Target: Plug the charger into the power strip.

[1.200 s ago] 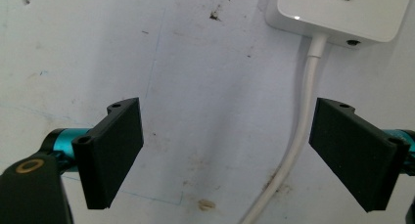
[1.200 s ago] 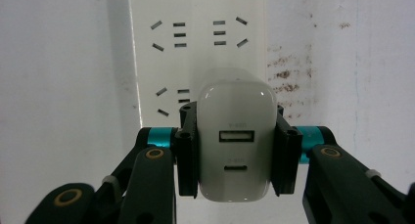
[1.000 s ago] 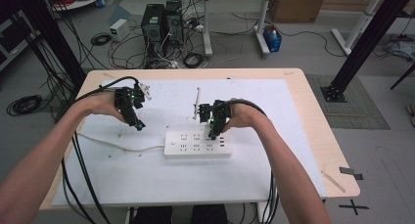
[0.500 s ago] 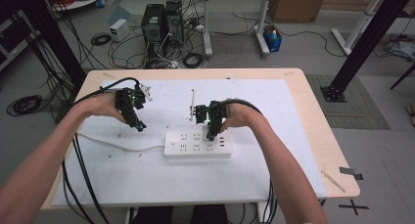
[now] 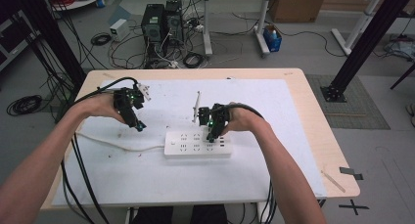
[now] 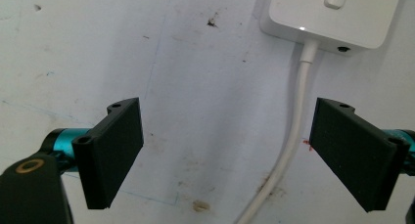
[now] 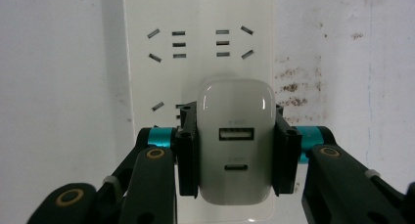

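A white power strip lies on the white table cover, its sockets facing up. My right gripper is over its right part, shut on a white USB charger held just above the sockets. The charger's USB ports face the camera. My left gripper hovers over the table to the left of the strip, jaws wide open with nothing between them. The strip's switch end and its white cord pass under the left gripper.
The strip's cord runs left across the white sheet. A thin white stick stands behind the right gripper. Black gripper cables trail off the table's front. Computers and wires sit on the floor beyond.
The right gripper with the charger has shifted slightly over the strip's right part. The left gripper has hardly moved.
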Demonstrator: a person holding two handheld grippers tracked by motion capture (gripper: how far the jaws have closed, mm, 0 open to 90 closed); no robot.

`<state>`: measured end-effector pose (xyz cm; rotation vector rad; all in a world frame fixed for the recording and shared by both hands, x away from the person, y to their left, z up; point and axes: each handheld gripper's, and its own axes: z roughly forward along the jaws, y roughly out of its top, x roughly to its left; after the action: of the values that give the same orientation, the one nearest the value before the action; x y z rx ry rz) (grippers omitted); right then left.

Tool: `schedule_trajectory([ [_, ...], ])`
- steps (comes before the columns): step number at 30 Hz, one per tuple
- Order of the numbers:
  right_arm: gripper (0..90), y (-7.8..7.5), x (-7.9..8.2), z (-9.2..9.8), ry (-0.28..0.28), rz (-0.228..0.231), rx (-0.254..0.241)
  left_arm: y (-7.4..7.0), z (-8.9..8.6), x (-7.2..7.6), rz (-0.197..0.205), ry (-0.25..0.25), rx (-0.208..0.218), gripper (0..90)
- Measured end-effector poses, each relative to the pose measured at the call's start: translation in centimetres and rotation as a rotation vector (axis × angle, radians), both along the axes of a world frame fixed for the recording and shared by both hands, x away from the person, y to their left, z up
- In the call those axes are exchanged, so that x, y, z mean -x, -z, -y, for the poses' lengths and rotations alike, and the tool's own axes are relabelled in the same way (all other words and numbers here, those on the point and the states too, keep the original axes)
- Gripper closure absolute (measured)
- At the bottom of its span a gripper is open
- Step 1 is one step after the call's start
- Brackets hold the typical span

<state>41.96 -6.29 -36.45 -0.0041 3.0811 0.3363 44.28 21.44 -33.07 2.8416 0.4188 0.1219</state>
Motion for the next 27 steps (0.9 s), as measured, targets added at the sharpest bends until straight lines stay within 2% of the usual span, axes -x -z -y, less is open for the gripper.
schedule_trajectory([
  [3, 62.9, 0.0, 0.2, -0.1, -0.021, 0.015, 0.009, 0.1, -0.1, 0.1, -0.004, 0.001, 0.000, 12.9],
  [9, 63.0, 0.0, -0.2, -0.2, -0.033, -0.004, 0.017, 0.2, -0.2, 0.2, -0.002, -0.006, 0.001, 12.9],
  [16, 62.9, 0.1, -1.6, -0.2, -0.029, -0.091, 0.013, 0.0, -0.2, 0.3, 0.002, -0.008, 0.004, 12.9],
  [18, 63.0, 0.1, -1.6, -0.3, -0.027, -0.093, 0.018, -0.1, -0.3, 0.4, 0.005, -0.014, 0.009, 12.9],
  [24, 63.0, 0.3, 0.1, -1.6, -0.051, 0.015, 0.101, -0.4, -0.5, 0.7, 0.018, -0.016, 0.013, 12.9],
  [27, 62.9, 0.5, 0.2, -1.0, -0.040, 0.017, 0.061, -0.5, -0.6, 0.9, 0.021, -0.018, 0.016, 12.9],
])
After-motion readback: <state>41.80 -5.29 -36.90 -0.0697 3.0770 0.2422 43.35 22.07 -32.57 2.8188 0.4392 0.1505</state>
